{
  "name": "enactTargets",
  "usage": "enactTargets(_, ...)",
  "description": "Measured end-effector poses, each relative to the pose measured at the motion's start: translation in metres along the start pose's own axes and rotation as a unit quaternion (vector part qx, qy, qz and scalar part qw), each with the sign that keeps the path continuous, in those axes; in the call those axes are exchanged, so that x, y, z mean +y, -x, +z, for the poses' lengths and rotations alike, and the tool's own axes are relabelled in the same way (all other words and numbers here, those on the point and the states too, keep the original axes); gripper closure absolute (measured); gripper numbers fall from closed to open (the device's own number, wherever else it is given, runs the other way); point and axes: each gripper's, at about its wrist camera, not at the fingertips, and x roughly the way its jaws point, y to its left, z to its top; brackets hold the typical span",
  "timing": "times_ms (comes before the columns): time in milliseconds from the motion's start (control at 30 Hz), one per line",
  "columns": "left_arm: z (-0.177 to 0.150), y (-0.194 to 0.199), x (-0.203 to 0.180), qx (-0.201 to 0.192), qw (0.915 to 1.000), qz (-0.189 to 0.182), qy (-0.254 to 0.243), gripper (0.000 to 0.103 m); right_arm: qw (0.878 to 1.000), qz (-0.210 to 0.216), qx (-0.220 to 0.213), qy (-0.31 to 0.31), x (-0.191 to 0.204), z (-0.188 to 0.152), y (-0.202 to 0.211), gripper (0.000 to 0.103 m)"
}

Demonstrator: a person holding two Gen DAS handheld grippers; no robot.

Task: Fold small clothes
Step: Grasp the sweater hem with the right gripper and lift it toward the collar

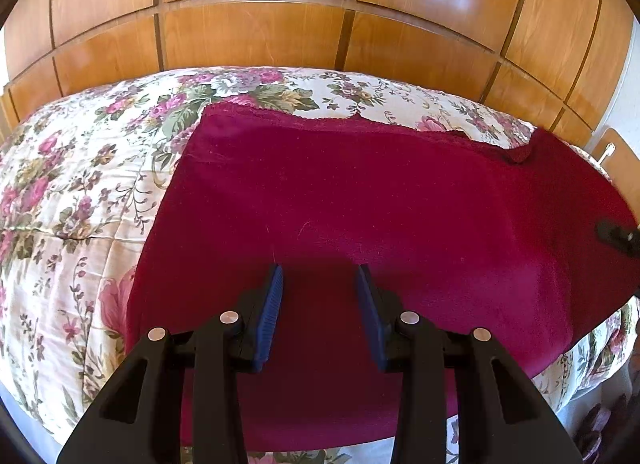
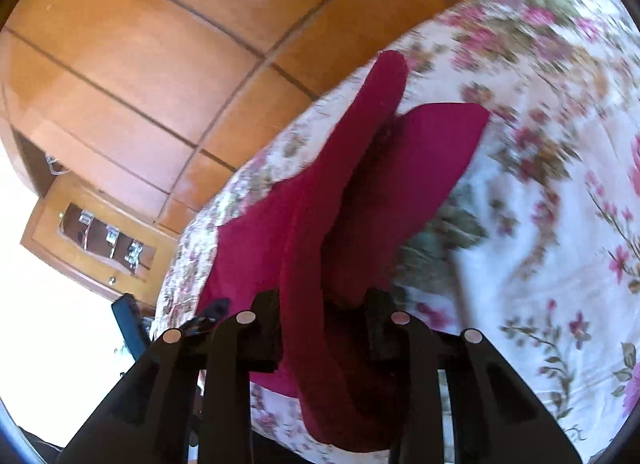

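1. The wooden wardrobe [image 1: 256,36] fills the upper part of the left wrist view, its glossy panels divided by dark grooves; in the right wrist view it takes the upper left [image 2: 132,64].
2. The floral bedspread [image 1: 72,192] covers the bed below it, cream with pink roses and green leaves. In the right wrist view it runs down the right side of the frame [image 2: 560,192], blurred.
3. The dark red garment [image 1: 360,204] lies spread over the bedspread across the middle and right of the left wrist view. Its far edge runs along the upper centre, and a small corner is turned over at the upper right. In the right wrist view the same garment [image 2: 316,248] rises as a folded ridge from the bottom centre toward the upper middle, lifted off the bedspread.
4. The left gripper [image 1: 320,296] sits at the bottom centre of its view, directly above the near part of the garment. Its blue pads [image 1: 272,312] stand apart with only cloth visible between them; it is released and grasps nothing.
5. The right gripper [image 2: 324,328] is at the bottom centre of its view, with a thick fold of the garment passing between its black fingers [image 2: 266,328], clenched on the cloth.
6. A small wooden nightstand [image 2: 92,240] stands at the left edge of the right wrist view.
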Motion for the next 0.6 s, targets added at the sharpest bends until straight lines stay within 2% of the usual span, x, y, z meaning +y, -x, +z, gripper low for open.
enactTargets(300,0.001,0.001,0.006,-0.002,0.9999,-0.014,0.006,0.066,0.998,0.030,0.002,0.060,0.064,0.012,-0.010,0.078)
enactTargets(600,0.002,0.004,0.011,-0.001,0.9994,-0.031,0.013,0.066,0.990,0.058,0.043,0.123,0.132,0.011,-0.065,0.078)
